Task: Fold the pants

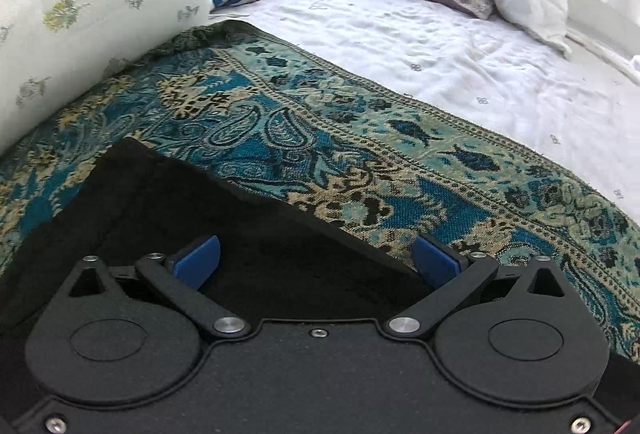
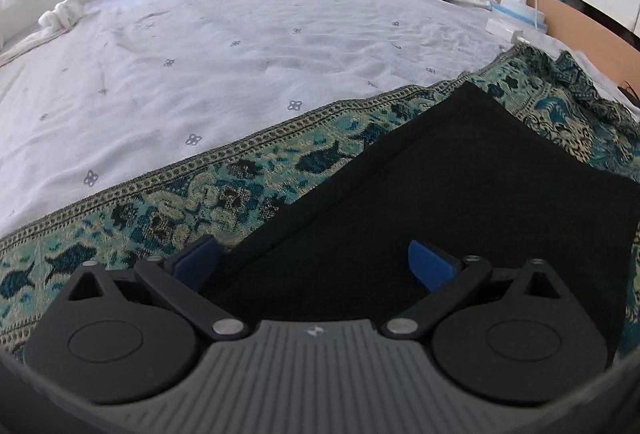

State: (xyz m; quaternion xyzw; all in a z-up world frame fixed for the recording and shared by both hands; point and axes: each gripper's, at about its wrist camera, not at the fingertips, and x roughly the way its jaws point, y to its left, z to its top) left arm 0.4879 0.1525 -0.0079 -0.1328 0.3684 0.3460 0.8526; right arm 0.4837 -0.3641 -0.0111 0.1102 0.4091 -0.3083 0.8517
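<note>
Both grippers are held wide open above the black pants [image 2: 460, 202], with nothing gripped: the left gripper [image 1: 318, 258] over one end, the right gripper [image 2: 314, 262] over the other. The pants are laid flat, apparently already doubled, on the patterned teal throw [image 1: 360, 138] spread across the white bedsheet [image 2: 240, 54]. For a clean fold, matching corners would best be pinched through all layers at once, the cloth kept taut between the two tools, and edges aligned before release. A single layer is easily caught by mistake.
</note>
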